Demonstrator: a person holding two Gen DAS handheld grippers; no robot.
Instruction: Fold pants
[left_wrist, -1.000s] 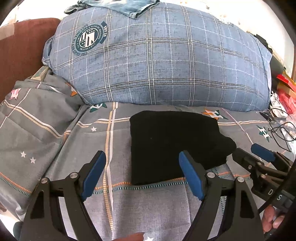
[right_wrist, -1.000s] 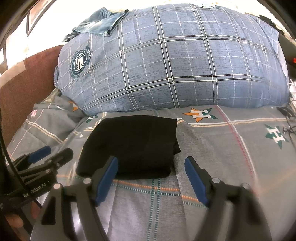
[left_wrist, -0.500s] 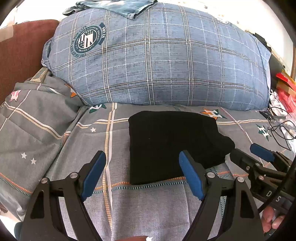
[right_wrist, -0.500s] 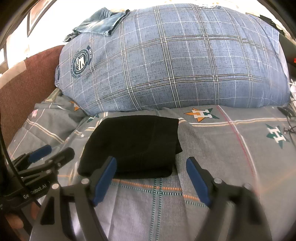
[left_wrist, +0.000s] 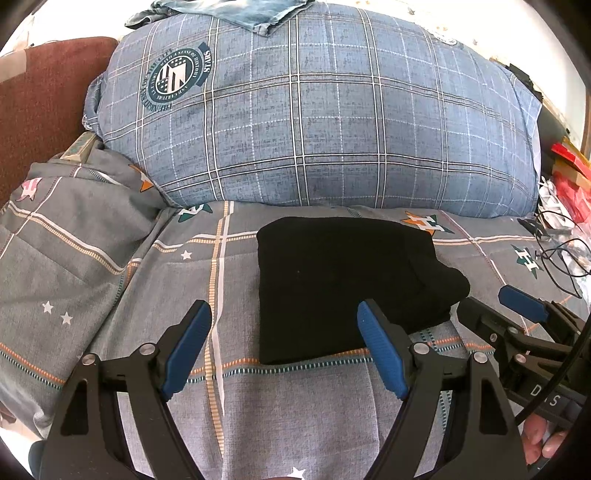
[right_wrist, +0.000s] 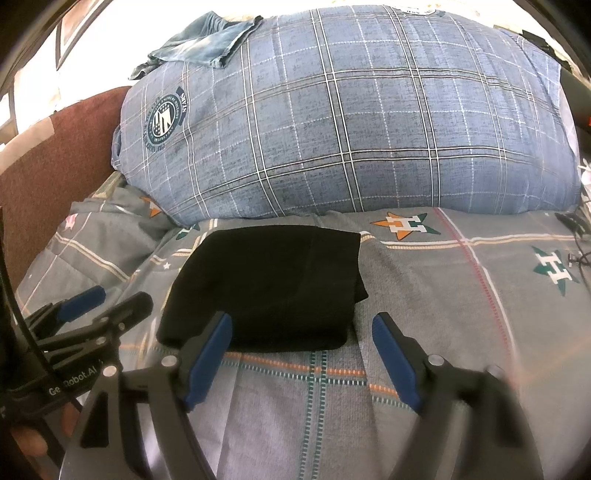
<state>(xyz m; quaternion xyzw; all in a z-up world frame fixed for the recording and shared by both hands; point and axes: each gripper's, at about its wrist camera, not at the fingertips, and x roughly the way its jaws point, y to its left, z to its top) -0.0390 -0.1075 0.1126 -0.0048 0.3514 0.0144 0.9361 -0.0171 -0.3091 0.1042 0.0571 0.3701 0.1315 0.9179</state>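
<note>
The black pants (left_wrist: 340, 284) lie folded into a compact rectangle on the grey bedsheet (left_wrist: 295, 406), in front of a big blue plaid pillow. They also show in the right wrist view (right_wrist: 269, 288). My left gripper (left_wrist: 284, 332) is open and empty, just short of the pants' near edge. My right gripper (right_wrist: 301, 343) is open and empty, at the pants' near right corner. Each gripper shows at the side of the other's view: the right one in the left wrist view (left_wrist: 517, 314), the left one in the right wrist view (right_wrist: 92, 306).
A blue plaid pillow (left_wrist: 314, 122) fills the back, with folded denim (left_wrist: 236, 11) on top. A brown headboard (left_wrist: 40, 96) stands at the left. Cables (left_wrist: 561, 254) and red items (left_wrist: 569, 173) lie at the right. A crumpled grey quilt (left_wrist: 66, 251) lies left.
Both grippers have drawn back slightly from the pants and stay open. The pants have not moved.
</note>
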